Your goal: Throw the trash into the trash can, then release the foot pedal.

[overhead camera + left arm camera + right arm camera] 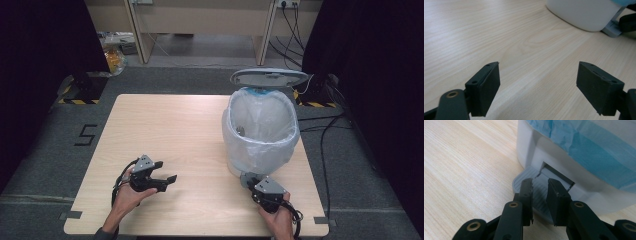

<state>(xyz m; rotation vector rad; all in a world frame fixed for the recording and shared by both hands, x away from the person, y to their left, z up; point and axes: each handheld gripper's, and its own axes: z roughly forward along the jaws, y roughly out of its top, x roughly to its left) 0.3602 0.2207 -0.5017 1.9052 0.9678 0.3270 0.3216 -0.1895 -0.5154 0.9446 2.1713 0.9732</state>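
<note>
A white pedal bin (248, 152) lined with a pale blue bag (596, 150) stands at the table's right side, and its grey lid (268, 77) is raised. A small item (241, 131) lies inside it. My right gripper (248, 180) sits at the bin's foot, its jaws (540, 181) nearly together and resting on the grey ribbed pedal (520, 183) with nothing between them. My left gripper (166, 170) hovers over bare wood at the front left, open and empty (539, 67), pointing toward the bin's base (584, 15).
The light wooden table (165, 125) is bare to the left of and behind the grippers. Black curtains hang on both sides. Cables (325, 135) run across the grey floor to the right. A desk (200, 20) stands beyond the table.
</note>
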